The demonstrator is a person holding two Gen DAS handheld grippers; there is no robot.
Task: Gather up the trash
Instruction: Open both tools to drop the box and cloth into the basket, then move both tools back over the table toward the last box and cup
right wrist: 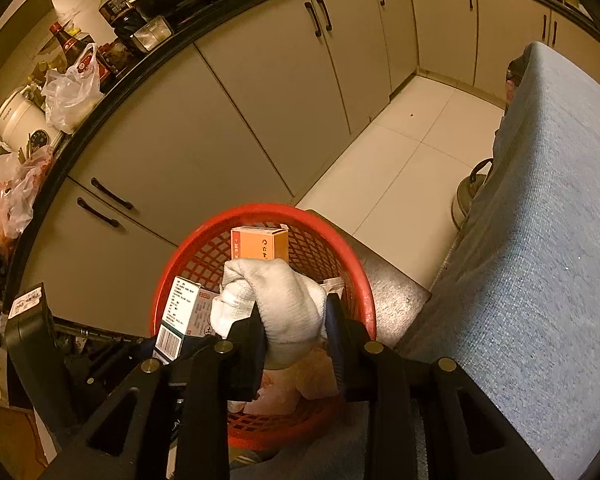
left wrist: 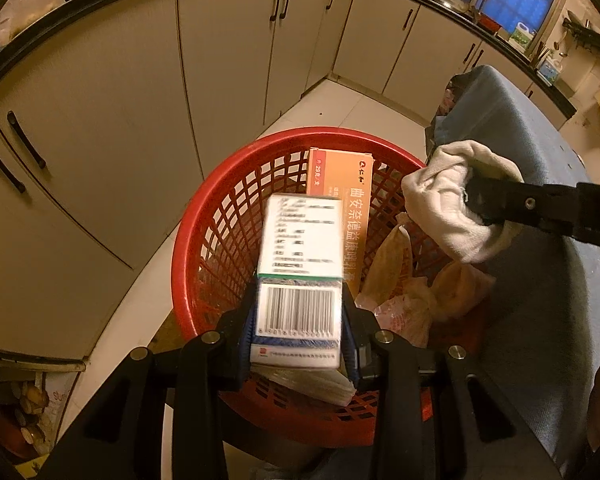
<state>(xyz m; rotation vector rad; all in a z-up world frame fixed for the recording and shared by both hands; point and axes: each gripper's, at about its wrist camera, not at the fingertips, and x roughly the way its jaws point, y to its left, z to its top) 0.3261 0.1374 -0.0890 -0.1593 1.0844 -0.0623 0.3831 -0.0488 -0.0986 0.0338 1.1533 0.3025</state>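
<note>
A red mesh basket (left wrist: 188, 240) stands on the floor below both grippers. My left gripper (left wrist: 300, 320) is shut on a white carton with a barcode (left wrist: 300, 240), held over the basket's middle. From the right, my right gripper (left wrist: 476, 200) reaches over the rim, shut on a crumpled white cloth (left wrist: 440, 200). In the right wrist view the white cloth (right wrist: 284, 296) fills the gap of that right gripper (right wrist: 294, 328), above the basket (right wrist: 364, 280). The white carton (right wrist: 180, 312) shows to its left. An orange box (left wrist: 340, 176) leans inside the basket's far wall.
Crumpled wrappers and bags (left wrist: 400, 280) lie in the basket. A table with a blue-grey cover (right wrist: 540, 240) stands close on the right, with a metal pot (right wrist: 470, 196) on the floor beside it. Beige cabinets (left wrist: 100, 120) line the left and far sides.
</note>
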